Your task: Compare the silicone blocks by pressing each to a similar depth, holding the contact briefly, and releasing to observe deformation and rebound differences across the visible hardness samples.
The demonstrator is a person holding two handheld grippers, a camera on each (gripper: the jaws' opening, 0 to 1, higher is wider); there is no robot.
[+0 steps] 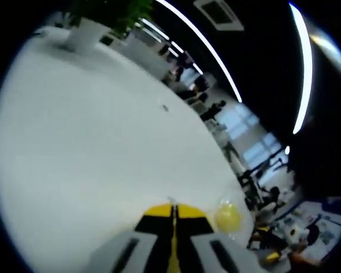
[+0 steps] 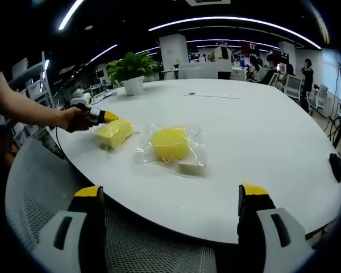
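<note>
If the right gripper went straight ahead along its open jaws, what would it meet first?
Probably the near edge of the white table, then the bagged round yellow block; the right gripper looks slightly below table level, though depth is unclear.

My white table, rounded at its edge. On it lie two yellow blocks in clear wrap: a round one near my edge, with a pale piece just beside it, and a flatter one further left. A potted plant stands at the far side; a small dark object lies beyond the middle.
</note>
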